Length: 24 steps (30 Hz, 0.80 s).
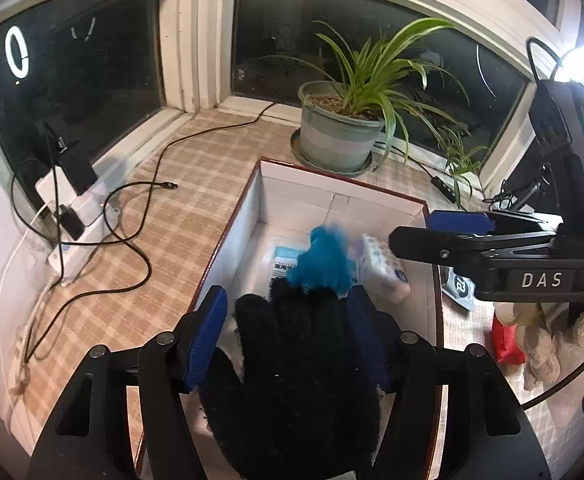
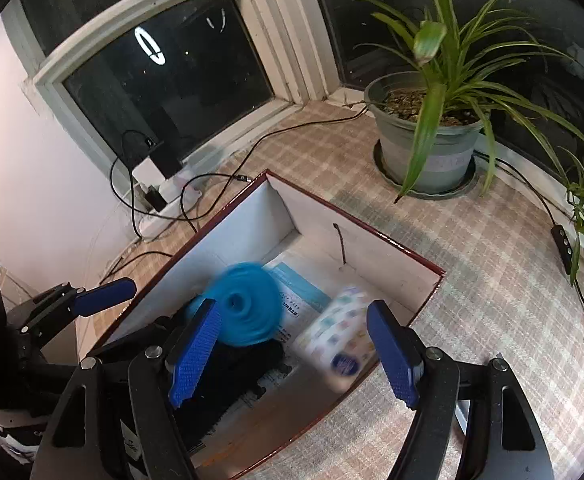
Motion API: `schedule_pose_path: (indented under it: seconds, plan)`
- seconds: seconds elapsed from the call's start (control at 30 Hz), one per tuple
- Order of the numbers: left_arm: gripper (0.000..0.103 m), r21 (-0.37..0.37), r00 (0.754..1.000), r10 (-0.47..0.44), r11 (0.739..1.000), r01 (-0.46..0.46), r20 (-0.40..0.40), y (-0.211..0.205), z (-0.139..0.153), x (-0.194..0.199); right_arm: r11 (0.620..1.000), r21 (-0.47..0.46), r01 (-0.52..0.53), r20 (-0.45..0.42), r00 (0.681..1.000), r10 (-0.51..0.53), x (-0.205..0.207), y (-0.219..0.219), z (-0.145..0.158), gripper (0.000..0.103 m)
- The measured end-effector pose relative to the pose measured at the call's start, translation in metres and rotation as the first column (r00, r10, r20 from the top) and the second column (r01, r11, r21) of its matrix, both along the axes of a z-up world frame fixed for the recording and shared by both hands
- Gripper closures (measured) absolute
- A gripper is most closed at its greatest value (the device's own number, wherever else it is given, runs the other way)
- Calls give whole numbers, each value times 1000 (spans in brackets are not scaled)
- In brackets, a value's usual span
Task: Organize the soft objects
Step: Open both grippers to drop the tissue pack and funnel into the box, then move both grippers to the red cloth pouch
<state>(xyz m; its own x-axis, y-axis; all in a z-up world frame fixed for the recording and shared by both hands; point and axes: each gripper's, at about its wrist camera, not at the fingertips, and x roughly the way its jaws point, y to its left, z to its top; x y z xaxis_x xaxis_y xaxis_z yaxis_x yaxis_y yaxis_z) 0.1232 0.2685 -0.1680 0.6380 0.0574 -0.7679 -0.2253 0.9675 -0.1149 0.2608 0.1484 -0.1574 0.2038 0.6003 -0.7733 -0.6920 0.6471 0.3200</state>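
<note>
**Soft Items Dropped Into the Box**

Both grippers should be lifted straight clear, so nothing is dragged out of the red-edged white cardboard box point(image 2: 392, 276). The left gripper point(image 1: 288, 336) is spread, the fuzzy black knitted glove point(image 1: 292, 368) lying loose between its pads. The right gripper point(image 2: 292, 348) is released; the blurred patterned tissue packet point(image 2: 340, 340) lies at one o'clock, the blurred blue fabric bundle point(image 2: 248, 308) at eleven.

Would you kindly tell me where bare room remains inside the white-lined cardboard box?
Free: the floor by the box's far wall, beyond the blue fuzzy item. Crowded: the near half, with the black knit glove and patterned tissue pack.
</note>
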Motion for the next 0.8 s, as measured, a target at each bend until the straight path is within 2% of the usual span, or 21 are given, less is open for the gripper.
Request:
schedule_pose_path:
  seconds: [0.47, 0.73, 0.8]
  plan:
    - [41, -14, 999, -22, 1000, 22, 34, -15, 12, -10, 999, 30, 37, 25, 999, -38, -8, -28, 13, 31]
    - [41, -32, 996, -65, 997, 67, 65, -45, 25, -17, 992, 68, 102, 45, 993, -105, -23, -79, 23, 31]
    - [38, -38, 993, -83, 996, 86, 84, -57, 30, -20, 989, 76, 123, 52, 990, -128, -27, -98, 27, 31]
